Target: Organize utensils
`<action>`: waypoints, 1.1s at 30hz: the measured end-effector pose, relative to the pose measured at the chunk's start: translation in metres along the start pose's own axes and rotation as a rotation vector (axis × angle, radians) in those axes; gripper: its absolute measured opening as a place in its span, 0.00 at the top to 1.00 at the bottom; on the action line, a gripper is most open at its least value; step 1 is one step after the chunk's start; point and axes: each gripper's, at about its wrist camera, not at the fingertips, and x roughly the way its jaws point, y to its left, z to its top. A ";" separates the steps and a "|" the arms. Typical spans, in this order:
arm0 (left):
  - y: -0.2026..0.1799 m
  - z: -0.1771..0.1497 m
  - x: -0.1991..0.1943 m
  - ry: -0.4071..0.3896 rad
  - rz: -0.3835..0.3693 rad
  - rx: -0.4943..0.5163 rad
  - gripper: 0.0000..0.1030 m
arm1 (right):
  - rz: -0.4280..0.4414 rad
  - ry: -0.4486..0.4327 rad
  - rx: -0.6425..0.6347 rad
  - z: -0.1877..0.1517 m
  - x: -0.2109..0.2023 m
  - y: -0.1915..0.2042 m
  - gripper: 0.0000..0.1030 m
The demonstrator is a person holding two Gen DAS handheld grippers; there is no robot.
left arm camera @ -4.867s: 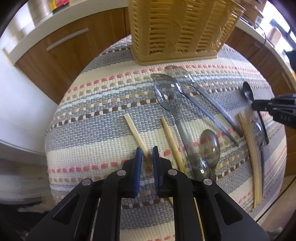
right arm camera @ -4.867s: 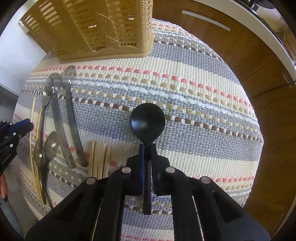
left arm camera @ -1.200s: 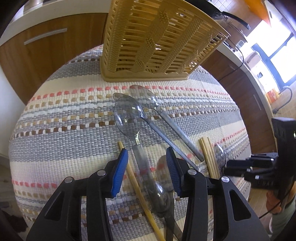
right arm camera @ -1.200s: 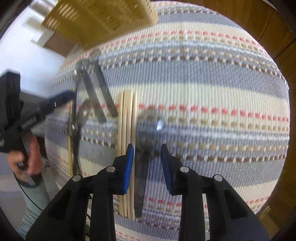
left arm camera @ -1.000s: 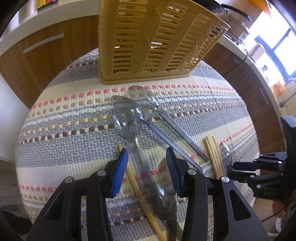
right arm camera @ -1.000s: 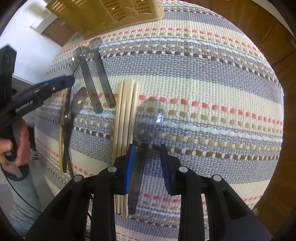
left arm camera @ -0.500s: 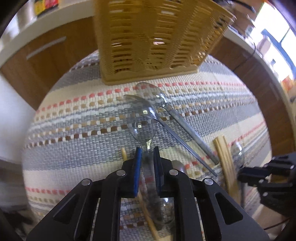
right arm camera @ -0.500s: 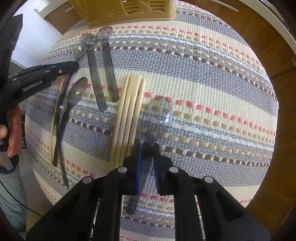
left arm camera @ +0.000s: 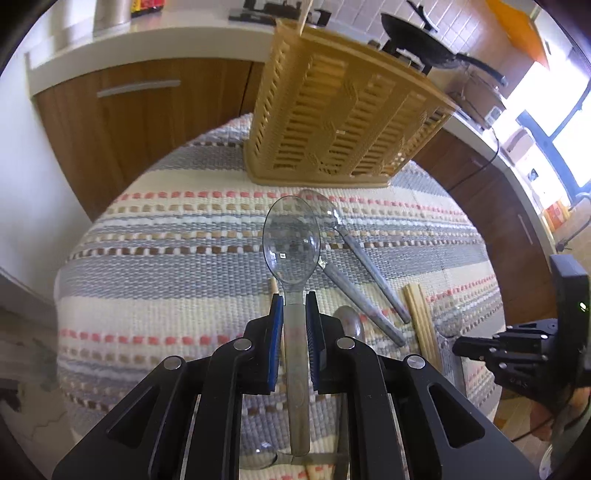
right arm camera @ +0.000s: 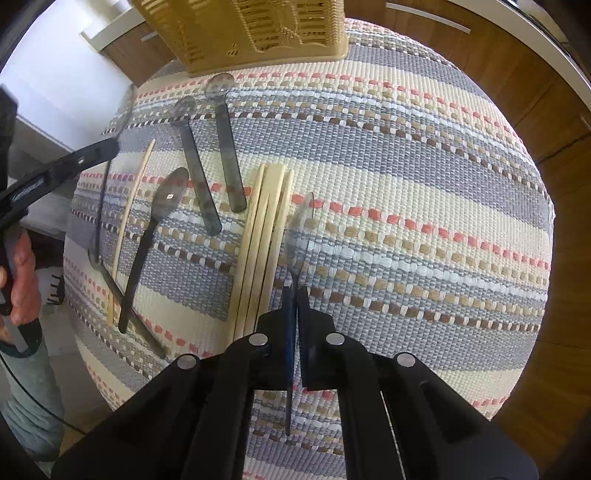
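My left gripper (left arm camera: pixel 294 306) is shut on the handle of a clear plastic spoon (left arm camera: pixel 291 240), whose bowl points toward the tan slatted basket (left arm camera: pixel 343 122) and hangs above the striped mat (left arm camera: pixel 166 258). My right gripper (right arm camera: pixel 295 291) is shut on another clear spoon (right arm camera: pixel 301 229), which is turned on edge just right of a bundle of wooden chopsticks (right arm camera: pixel 262 243). In the left wrist view the right gripper (left arm camera: pixel 517 347) shows at the right edge. In the right wrist view the left gripper (right arm camera: pixel 55 173) shows at the left.
Two grey clear spoons (right arm camera: pixel 195 173) lie side by side below the basket (right arm camera: pixel 251 26). A dark-handled spoon (right arm camera: pixel 147 236) and a single chopstick (right arm camera: pixel 129 218) lie farther left. A person's hand (right arm camera: pixel 18 273) is at the mat's left edge. Wooden cabinets (left arm camera: pixel 147 110) stand behind.
Both grippers have closed on clear spoons that lay between their open fingers and raised them off the mat. The right spoon has turned onto its edge.
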 end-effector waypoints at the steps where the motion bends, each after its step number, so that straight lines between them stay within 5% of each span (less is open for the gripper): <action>1: 0.001 -0.002 -0.006 -0.014 -0.005 0.000 0.90 | 0.006 -0.011 0.010 -0.001 -0.002 -0.002 0.99; 11: 0.000 -0.009 -0.031 -0.085 -0.054 0.018 0.90 | -0.003 -0.098 0.056 -0.005 -0.059 -0.076 0.99; 18: 0.000 -0.013 -0.033 -0.090 -0.053 0.021 0.90 | -0.053 -0.135 -0.002 -0.008 -0.068 -0.055 0.99; 23: 0.002 -0.015 -0.036 -0.100 -0.054 0.030 0.90 | 0.099 -0.129 0.079 -0.007 -0.057 -0.050 0.97; 30: 0.002 -0.016 -0.034 -0.100 -0.067 0.047 0.90 | 0.173 -0.096 0.071 -0.005 -0.043 -0.048 0.97; 33: 0.002 -0.017 -0.034 -0.108 -0.075 0.048 0.90 | 0.286 -0.356 0.088 -0.013 -0.086 -0.052 0.97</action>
